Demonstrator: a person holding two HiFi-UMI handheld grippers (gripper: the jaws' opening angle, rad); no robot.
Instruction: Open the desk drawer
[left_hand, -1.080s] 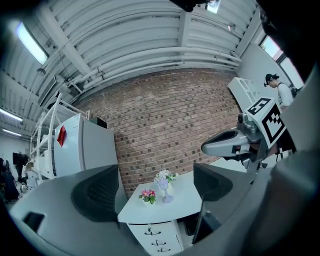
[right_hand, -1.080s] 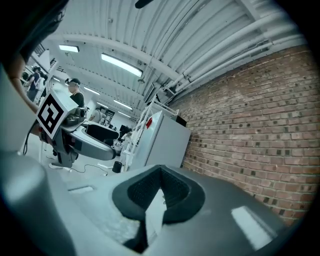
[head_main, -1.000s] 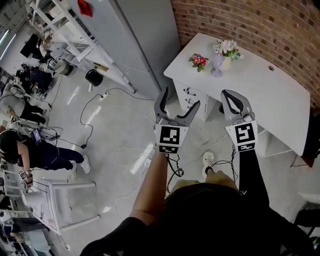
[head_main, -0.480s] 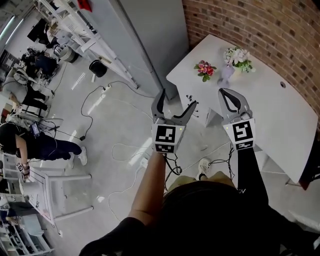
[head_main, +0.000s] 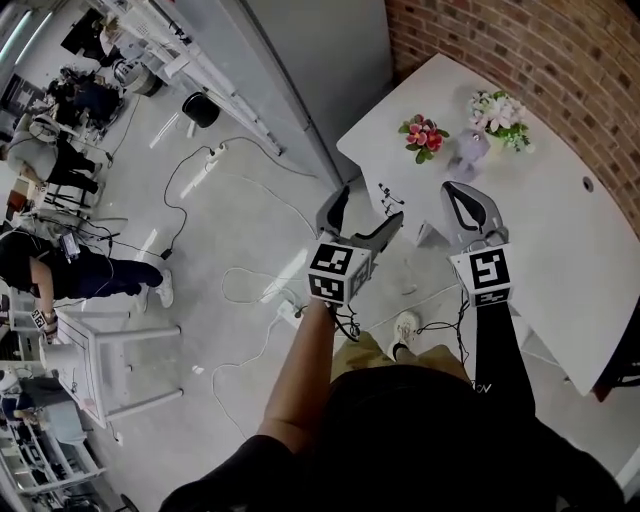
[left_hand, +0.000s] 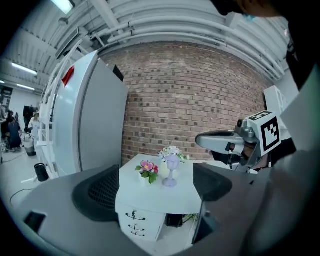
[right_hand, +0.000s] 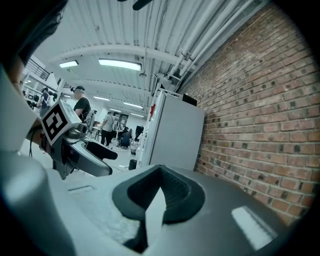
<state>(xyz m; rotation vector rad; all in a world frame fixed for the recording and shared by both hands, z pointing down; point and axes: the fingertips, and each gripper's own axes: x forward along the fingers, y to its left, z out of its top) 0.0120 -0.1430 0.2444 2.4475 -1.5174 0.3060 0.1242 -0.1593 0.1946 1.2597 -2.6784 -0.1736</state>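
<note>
A white desk (head_main: 560, 230) stands against the brick wall at the right of the head view. Its drawer unit (left_hand: 136, 222) sits under the desk's left end, with three stacked drawers, all closed, each with a dark handle. My left gripper (head_main: 368, 205) is open in the air in front of the drawer unit and apart from it; in the left gripper view the drawers show low between its jaws (left_hand: 157, 187). My right gripper (head_main: 458, 195) is shut on nothing and hovers over the desk's near edge, its pads (right_hand: 172, 192) pressed together.
On the desk are a small pot of pink flowers (head_main: 423, 135) and a lilac vase of white flowers (head_main: 490, 115). A tall grey cabinet (head_main: 300, 60) stands left of the desk. Cables (head_main: 230, 200) trail over the floor. A white table (head_main: 110, 360) and people (head_main: 70, 280) are at the far left.
In the head view the desk has shifted right and down, nearer to both grippers. The left gripper has tilted a little to the right. Neither gripper's jaws changed.
</note>
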